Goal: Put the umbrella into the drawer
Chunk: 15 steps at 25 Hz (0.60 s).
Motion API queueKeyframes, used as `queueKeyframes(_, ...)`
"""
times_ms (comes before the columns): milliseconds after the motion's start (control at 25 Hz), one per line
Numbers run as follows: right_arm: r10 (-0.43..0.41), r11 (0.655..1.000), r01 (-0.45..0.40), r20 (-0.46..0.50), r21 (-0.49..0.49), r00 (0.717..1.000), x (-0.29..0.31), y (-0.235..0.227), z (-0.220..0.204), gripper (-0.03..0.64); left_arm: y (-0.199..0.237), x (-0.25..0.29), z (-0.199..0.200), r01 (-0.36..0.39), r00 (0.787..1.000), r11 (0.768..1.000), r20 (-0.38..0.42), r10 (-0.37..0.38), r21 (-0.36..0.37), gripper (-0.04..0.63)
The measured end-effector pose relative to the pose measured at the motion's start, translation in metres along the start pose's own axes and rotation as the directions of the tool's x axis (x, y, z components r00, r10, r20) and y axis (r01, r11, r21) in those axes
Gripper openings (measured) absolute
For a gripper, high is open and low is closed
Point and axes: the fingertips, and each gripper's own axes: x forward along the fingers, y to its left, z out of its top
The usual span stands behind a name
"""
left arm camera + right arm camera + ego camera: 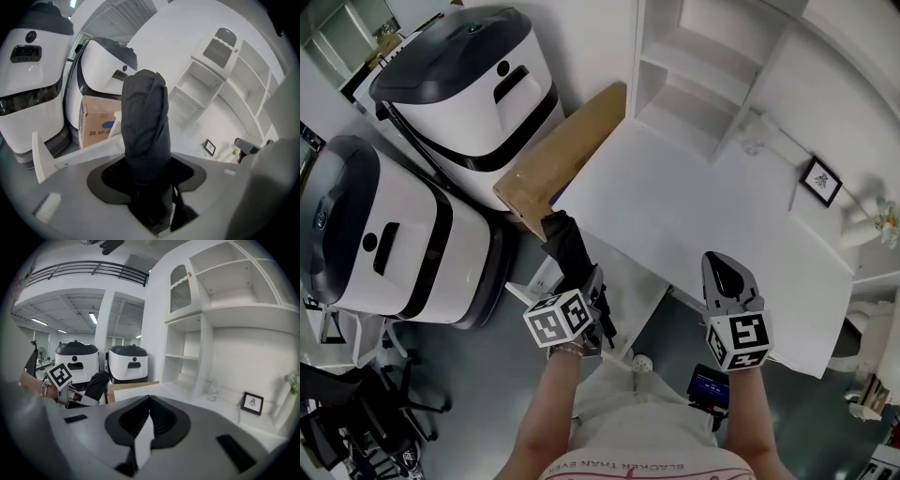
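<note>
The left gripper is pinching the folded umbrella, whose long axis is running straight out ahead of its jaws. The open drawer's white rim is lying just below and left of those jaws, leaving this hand nearer than the right gripper, whose jaws are pressing together, empty.

umbrella: dark grey | desk: white | box: brown | machines: white, black lids
</note>
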Motion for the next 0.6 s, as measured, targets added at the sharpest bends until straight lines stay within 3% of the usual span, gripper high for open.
queueKeyframes(600, -0.019, 1.000, 0.019, -0.071, 0.004, 0.997, 0.016, 0.005, -0.017, 0.009, 0.033, 0.047, -0.044, -0.094, 0.981, 0.982, -0.184, 0.063, -0.164, 0.249)
